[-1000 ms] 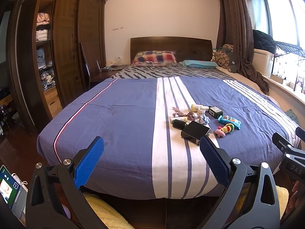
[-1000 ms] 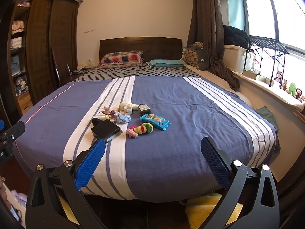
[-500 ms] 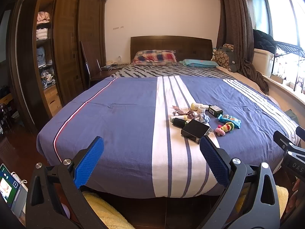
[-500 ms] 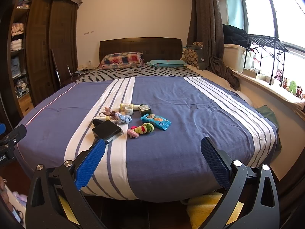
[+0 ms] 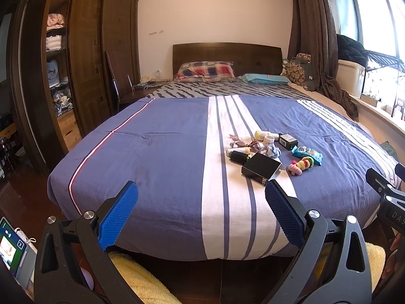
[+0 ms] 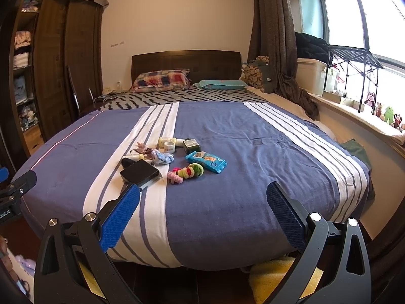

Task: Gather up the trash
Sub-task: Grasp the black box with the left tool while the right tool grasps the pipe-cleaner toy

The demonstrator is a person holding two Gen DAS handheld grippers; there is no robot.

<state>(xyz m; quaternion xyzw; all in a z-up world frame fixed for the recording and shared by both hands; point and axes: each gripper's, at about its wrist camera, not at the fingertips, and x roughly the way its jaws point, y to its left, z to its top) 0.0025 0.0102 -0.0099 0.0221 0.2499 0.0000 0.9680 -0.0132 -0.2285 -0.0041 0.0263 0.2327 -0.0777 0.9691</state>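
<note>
Nothing collected yet — the clutter (image 6: 174, 158) sits untouched mid-bed (image 6: 253, 152), black box (image 6: 140, 173) nearest. Left tongs (image 5: 201, 214) and right tongs (image 6: 202, 215) hover at the near edge, jaws apart, empty.

**Occlusions / cut-offs**

My right gripper's near finger (image 6: 119, 217) covers the front corner of the black box (image 6: 140, 173). Behind that box, the dark bottle (image 6: 127, 161) is mostly hidden. Box label text (image 5: 263, 181) is partly legible, can't read it fully. Small bottle (image 6: 165, 140) and tape roll (image 6: 169, 147) behind the box: labels too small. Phone (image 5: 11, 247) cut by my left view's edge. My right gripper (image 5: 387, 197) is only partly in frame there.
</note>
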